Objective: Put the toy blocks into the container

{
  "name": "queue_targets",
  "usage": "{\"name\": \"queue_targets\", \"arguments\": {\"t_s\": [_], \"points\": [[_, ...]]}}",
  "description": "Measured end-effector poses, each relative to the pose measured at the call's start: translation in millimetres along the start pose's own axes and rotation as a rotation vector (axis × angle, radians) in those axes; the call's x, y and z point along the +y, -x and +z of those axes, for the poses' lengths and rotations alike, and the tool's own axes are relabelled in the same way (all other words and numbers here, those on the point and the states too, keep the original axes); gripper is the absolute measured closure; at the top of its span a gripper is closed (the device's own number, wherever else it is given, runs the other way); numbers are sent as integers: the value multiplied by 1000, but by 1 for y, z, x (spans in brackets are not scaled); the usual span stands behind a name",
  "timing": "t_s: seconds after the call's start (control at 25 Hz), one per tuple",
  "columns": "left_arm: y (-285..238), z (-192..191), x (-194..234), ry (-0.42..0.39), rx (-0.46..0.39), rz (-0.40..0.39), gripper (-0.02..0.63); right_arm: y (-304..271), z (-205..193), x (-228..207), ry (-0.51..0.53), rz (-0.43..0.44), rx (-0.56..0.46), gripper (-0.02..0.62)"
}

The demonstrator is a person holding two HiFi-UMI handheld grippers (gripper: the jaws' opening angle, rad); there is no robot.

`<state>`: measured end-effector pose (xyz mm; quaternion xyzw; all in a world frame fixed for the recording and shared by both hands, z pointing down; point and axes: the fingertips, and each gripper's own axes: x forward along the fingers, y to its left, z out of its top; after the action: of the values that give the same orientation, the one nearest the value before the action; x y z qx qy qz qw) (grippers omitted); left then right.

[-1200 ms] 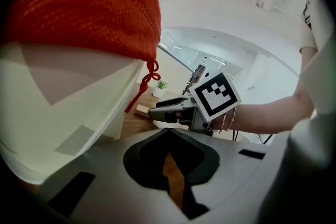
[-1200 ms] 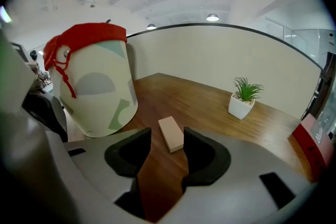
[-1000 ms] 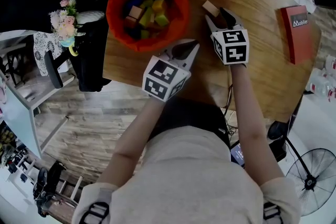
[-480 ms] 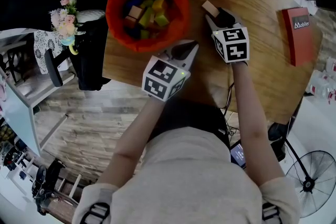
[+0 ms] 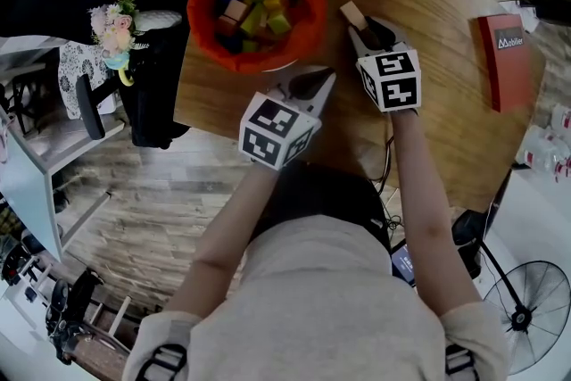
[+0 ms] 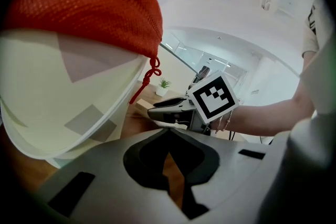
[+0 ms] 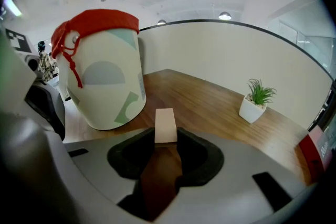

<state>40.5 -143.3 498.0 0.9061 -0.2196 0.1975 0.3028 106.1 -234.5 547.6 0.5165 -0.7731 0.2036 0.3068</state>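
Pale wooden block [image 7: 165,124] pinched at the tips of the right gripper's [image 5: 361,23] just-closed fingers; left gripper's [image 6: 168,131] fingers pressed together

Both arms reach forward from the torso, the left forearm [image 5: 234,219] angled inward and the right forearm [image 5: 417,183] nearly straight. Each hand's tool tilts downward. The left gripper [image 5: 326,78] has its jaws closed tip to tip with nothing between them. The right gripper [image 5: 358,25], just ahead of it, has jaws that have just been closing and now press both sides of a pale wooden block [image 5: 353,13] at their tips.
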Motion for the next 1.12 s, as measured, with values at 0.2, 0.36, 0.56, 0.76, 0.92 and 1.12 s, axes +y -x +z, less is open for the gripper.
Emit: {"name": "queue_targets", "arguments": {"t_s": [0.2,0.36,0.56,0.76,0.92,1.12], "points": [[13,1,-1,-2,-30,27,591,23,18,6,-8,-26,-65,449],[29,2,0,1,-63,60,591,44,23,18,-26,-31,-107,449],[53,7,-2,-4,-110,101,591,68,42,29,-30,-42,-171,449],[78,19,2,-16,-170,146,591,92,87,44,9,-21,-273,449],[95,28,8,-14,-213,182,591,105,116,52,48,-19,-304,451],[111,38,12,-27,-251,208,591,115,140,65,71,25,-355,450]]}}
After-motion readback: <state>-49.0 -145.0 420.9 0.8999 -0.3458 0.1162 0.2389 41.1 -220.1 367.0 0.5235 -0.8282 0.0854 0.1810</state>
